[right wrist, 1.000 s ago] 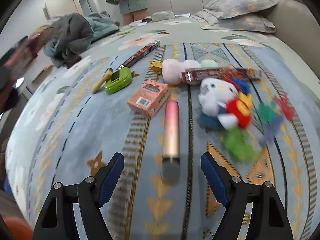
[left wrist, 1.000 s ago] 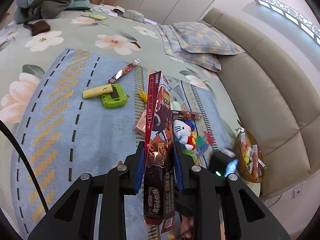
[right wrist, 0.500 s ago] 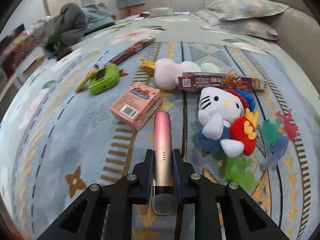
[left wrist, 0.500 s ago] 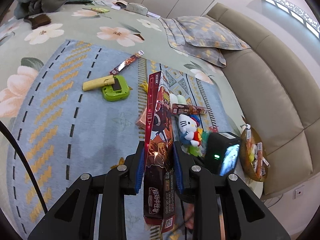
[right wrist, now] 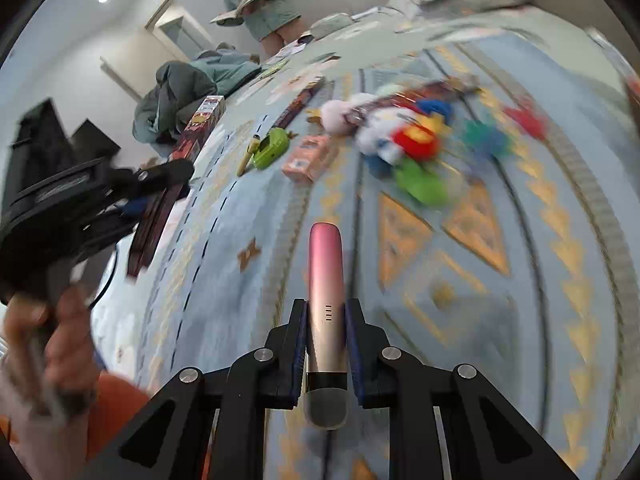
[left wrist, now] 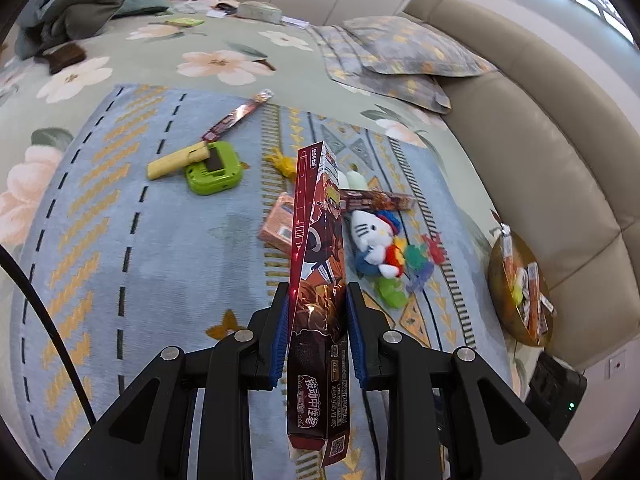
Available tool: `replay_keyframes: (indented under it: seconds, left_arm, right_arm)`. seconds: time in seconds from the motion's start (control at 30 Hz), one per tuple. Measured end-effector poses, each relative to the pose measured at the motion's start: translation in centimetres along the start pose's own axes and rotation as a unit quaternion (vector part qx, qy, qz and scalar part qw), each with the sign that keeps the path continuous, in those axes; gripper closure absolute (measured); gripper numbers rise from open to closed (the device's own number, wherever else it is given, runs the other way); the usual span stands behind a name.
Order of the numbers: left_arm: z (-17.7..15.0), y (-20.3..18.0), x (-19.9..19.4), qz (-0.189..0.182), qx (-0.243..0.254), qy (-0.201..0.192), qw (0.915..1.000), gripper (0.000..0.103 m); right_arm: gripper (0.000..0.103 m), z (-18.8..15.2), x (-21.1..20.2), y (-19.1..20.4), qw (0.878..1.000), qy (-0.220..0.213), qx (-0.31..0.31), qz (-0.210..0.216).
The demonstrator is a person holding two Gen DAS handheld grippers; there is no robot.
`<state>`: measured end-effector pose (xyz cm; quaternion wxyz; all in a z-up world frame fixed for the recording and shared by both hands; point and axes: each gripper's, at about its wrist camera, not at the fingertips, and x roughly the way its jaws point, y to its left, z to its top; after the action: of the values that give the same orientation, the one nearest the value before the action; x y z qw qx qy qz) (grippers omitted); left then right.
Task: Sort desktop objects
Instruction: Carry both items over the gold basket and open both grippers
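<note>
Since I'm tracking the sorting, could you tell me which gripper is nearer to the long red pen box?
Left. The left gripper is shut on the red pen box, its pads pressing both sides. The right gripper is apart from it, clamping a pink pen-like stick.

plush toys [right wrist: 404, 140] motion-blurred, pink box [left wrist: 276, 224] partly hidden by pen box [left wrist: 318, 264]

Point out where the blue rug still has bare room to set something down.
Bare: the blue rug left of the pink box and below the green gadget. Crowded: the right side, around the cat plush, colourful toys and snack bar.
</note>
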<state>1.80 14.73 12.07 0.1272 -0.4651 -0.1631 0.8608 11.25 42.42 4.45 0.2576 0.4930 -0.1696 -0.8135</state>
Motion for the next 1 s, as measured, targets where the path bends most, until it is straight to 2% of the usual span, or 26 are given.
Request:
replay_keyframes:
  seconds: [0.1, 0.13, 0.2, 0.33, 0.4, 0.43, 0.53, 0.63, 0.7, 0.77, 0.83, 0.87, 0.9, 0.93, 0.97, 1.0]
  left_arm:
    - [-0.4, -2.1, -0.2, 0.026, 0.049, -0.006, 0.9984, 0.080]
    - [-0.8, -3.4, -0.4, 0.059, 0.078, -0.019, 0.9950, 0.080]
    - [-1.1, -5.1, -0.5, 0.086, 0.113, -0.037, 0.9892, 0.080]
    - [-1.7, -9.3, -0.6, 0.072, 0.153, -0.046, 0.9845, 0.080]
    - [-1.7, -12.1, -0.5, 0.054, 0.175, -0.040, 0.9823, 0.080]
    - [-1.6, -14.3, -0.5, 0.034, 0.193, -0.037, 0.9800, 0.080]
    - [-1.2, -19.9, 0.4, -0.009, 0.228, -0.034, 0.9731, 0.080]
    - [-0.9, -26.4, 2.7, -0.074, 0.254, -0.022, 0.9642, 0.080]
    - [-1.5, -30.0, 4.4, -0.103, 0.282, -0.020, 0.9537, 0.080]
    - [-2.0, -32.7, 6.1, -0.117, 0.298, -0.013, 0.9474, 0.080]
    - [-2.1, -34.4, 8.1, -0.135, 0.295, 0.003, 0.9457, 0.080]
    - [-2.1, -34.9, 9.0, -0.158, 0.291, 0.009, 0.9434, 0.080]
    - [-2.1, -35.3, 9.6, -0.193, 0.289, 0.012, 0.9375, 0.079]
    - [-2.1, -35.6, 10.3, -0.226, 0.290, 0.020, 0.9298, 0.077]
    - [-1.8, -35.7, 11.4, -0.237, 0.286, 0.043, 0.9276, 0.065]
    - [-1.5, -35.8, 12.4, -0.229, 0.276, 0.066, 0.9313, 0.065]
  right_arm:
    - [0.085, -1.8, -3.0, -2.9, 0.999, -0.002, 0.047, 0.009]
    - [0.085, -2.3, -4.3, -4.1, 0.998, -0.008, 0.066, 0.008]
    - [0.085, -2.7, -6.9, -6.3, 0.995, -0.027, 0.096, 0.002]
    - [0.085, -2.5, -12.4, -9.4, 0.987, -0.086, 0.132, -0.020]
    - [0.085, -1.7, -15.9, -10.9, 0.980, -0.131, 0.148, -0.029]
    - [0.085, -1.2, -17.4, -11.3, 0.976, -0.151, 0.150, -0.037]
    - [0.085, 0.6, -22.3, -12.3, 0.961, -0.221, 0.146, -0.081]
    - [0.085, 2.4, -25.6, -13.2, 0.947, -0.269, 0.134, -0.112]
    - [0.085, 4.1, -26.8, -14.0, 0.940, -0.283, 0.131, -0.141]
    - [0.085, 5.4, -27.1, -14.9, 0.936, -0.288, 0.134, -0.154]
    - [0.085, 6.6, -26.9, -16.0, 0.934, -0.286, 0.140, -0.163]
    - [0.085, 7.1, -26.6, -16.4, 0.933, -0.284, 0.143, -0.170]
    - [0.085, 7.7, -26.3, -16.8, 0.930, -0.281, 0.146, -0.184]
    - [0.082, 7.9, -26.5, -17.5, 0.929, -0.281, 0.145, -0.191]
    - [0.069, 8.0, -26.4, -17.8, 0.929, -0.280, 0.141, -0.199]
    - [0.061, 7.9, -26.4, -18.0, 0.927, -0.282, 0.136, -0.206]
